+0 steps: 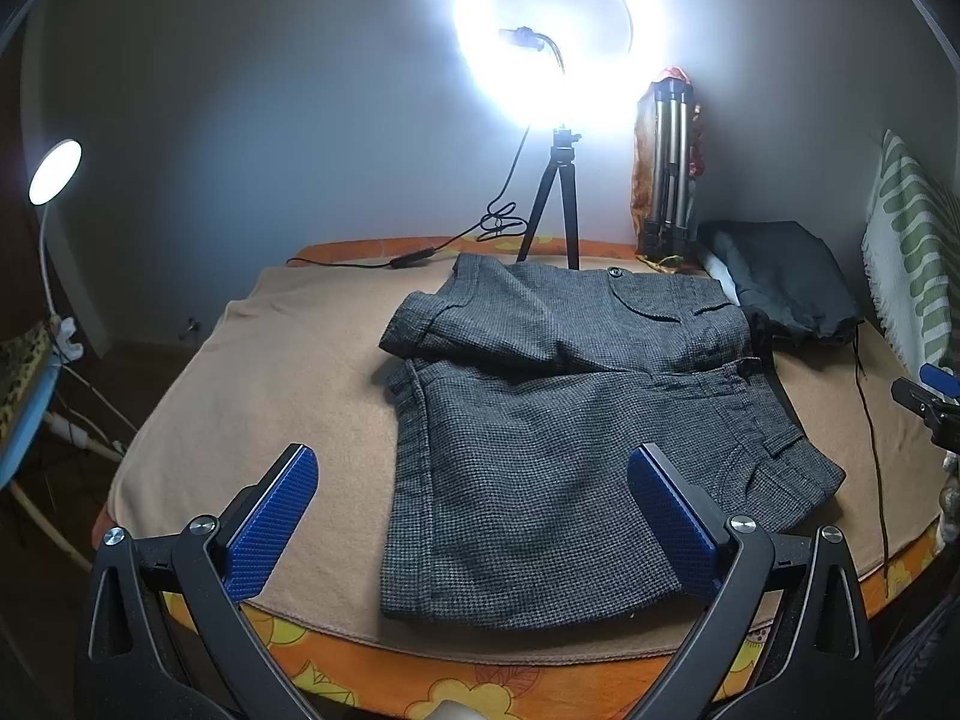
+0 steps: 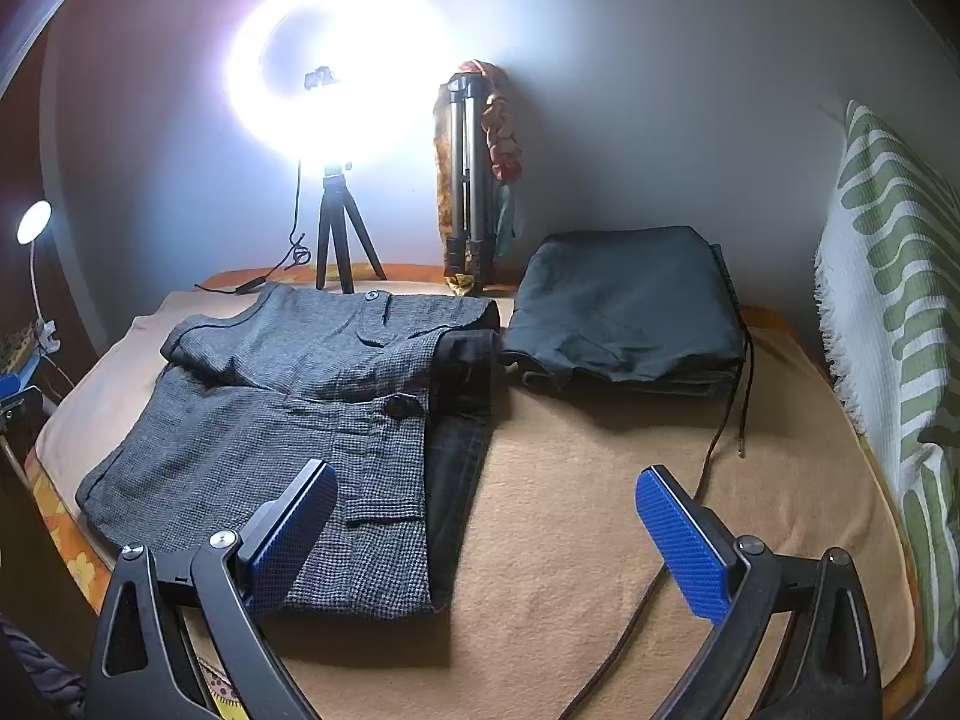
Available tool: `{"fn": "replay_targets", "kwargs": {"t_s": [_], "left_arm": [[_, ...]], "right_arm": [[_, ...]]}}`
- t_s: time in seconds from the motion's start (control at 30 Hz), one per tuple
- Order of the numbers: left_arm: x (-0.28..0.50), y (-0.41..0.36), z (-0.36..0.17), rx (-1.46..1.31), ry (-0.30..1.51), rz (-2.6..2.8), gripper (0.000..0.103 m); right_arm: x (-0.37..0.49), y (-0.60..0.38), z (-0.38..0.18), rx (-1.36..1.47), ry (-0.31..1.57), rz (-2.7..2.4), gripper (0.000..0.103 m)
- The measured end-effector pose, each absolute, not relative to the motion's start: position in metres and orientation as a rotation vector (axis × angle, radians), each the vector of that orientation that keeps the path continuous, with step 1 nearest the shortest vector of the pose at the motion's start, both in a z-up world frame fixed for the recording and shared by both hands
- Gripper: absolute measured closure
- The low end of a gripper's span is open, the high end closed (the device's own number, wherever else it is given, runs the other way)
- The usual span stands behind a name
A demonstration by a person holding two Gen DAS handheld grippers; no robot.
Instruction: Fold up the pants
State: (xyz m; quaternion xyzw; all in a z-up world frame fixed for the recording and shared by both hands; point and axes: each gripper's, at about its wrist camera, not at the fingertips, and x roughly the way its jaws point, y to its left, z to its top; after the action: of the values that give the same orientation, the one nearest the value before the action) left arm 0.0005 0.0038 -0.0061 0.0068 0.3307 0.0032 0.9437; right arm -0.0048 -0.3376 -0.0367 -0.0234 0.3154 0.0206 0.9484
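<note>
Grey houndstooth pants (image 1: 570, 420) lie on a tan blanket (image 1: 270, 372), one leg folded back over the other; waistband with buttons points right. They also show in the right wrist view (image 2: 270, 420), with dark lining at the waist. My left gripper (image 1: 474, 480) is open, hovering above the near hem, holding nothing. My right gripper (image 2: 486, 510) is open and empty, above the waistband edge and the blanket (image 2: 570, 510). The right gripper's tip (image 1: 930, 396) shows at the far right of the left wrist view.
A folded dark garment (image 2: 624, 306) with a trailing drawstring (image 2: 720, 438) lies at the back right. A ring light on a small tripod (image 1: 558, 204) and a folded tripod (image 1: 666, 180) stand by the wall. A green-striped cushion (image 2: 888, 312) is at right.
</note>
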Motion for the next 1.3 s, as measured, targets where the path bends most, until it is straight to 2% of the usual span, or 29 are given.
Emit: {"fn": "replay_targets", "kwargs": {"t_s": [1.3], "left_arm": [[0.0005,0.0062,-0.0053,0.015,0.665,0.008,0.000]], "right_arm": [[-0.0049,-0.3353,-0.0379,-0.047,0.644,0.053,0.002]]}}
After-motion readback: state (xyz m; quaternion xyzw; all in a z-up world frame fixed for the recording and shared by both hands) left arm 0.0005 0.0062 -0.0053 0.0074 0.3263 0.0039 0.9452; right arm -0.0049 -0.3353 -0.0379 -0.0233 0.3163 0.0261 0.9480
